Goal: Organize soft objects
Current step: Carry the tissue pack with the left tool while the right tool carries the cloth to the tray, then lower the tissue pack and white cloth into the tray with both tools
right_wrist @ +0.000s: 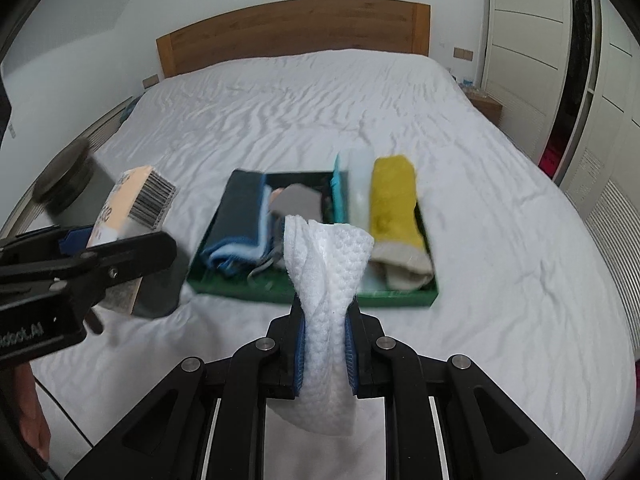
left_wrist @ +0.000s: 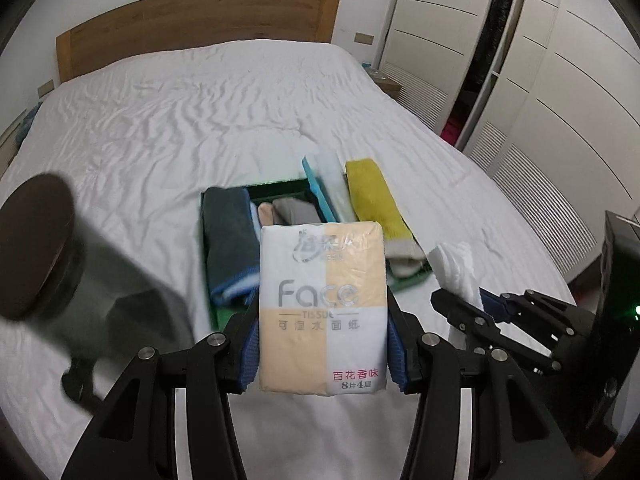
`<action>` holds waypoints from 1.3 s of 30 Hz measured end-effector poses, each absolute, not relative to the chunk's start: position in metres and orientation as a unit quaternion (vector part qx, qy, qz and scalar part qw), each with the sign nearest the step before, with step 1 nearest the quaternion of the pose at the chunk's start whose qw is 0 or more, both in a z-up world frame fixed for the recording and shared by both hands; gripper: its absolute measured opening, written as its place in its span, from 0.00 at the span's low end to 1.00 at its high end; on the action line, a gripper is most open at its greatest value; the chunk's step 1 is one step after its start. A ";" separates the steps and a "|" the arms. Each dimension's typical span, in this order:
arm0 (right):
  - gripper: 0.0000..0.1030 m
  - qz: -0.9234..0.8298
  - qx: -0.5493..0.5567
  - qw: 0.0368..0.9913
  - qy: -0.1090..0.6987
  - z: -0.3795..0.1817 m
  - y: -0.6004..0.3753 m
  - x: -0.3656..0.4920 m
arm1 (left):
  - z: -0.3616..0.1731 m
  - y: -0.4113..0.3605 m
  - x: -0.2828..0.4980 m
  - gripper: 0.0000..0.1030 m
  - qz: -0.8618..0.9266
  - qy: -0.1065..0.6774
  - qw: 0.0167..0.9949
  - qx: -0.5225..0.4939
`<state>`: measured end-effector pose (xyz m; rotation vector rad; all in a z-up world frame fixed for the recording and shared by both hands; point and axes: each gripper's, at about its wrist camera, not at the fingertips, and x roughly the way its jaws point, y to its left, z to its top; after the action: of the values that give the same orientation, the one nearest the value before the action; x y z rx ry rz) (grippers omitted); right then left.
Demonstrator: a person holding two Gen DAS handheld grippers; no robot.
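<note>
My left gripper is shut on a "Face" tissue pack, white and peach, held above the bed near the green tray. It also shows at the left of the right wrist view. My right gripper is shut on a white embossed cloth, which stands up between the jaws in front of the green tray. The tray holds a dark blue folded towel, a grey cloth, a teal item and a yellow sock.
The tray lies on a white wrinkled bed sheet with a wooden headboard at the back. White wardrobes stand at the right. A dark round-topped object is at the left, blurred.
</note>
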<state>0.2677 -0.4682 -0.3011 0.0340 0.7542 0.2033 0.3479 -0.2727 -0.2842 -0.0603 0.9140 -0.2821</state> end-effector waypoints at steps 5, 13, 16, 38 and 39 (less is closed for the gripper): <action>0.15 0.099 0.015 0.929 0.357 -0.313 -0.477 0.306 | -0.296 -0.283 0.380 0.44 -0.117 0.443 0.889 -0.032; 0.15 0.096 0.011 0.933 0.345 -0.333 -0.479 0.365 | -0.321 -0.300 0.419 0.44 -0.098 0.450 0.887 -0.040; 0.15 0.095 0.013 0.936 0.339 -0.338 -0.478 0.383 | -0.333 -0.302 0.432 0.44 -0.091 0.456 0.884 -0.044; 0.15 0.124 -0.022 0.915 0.382 -0.397 -0.456 0.477 | -0.409 -0.292 0.467 0.44 -0.071 0.516 0.853 -0.036; 0.15 0.124 -0.022 0.914 0.386 -0.398 -0.456 0.479 | -0.410 -0.291 0.467 0.44 -0.071 0.517 0.852 -0.036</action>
<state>0.4793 -0.4555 -0.3985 -0.0455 0.7945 0.2557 0.4670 -0.2912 -0.4097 -0.0760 1.0885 -0.1488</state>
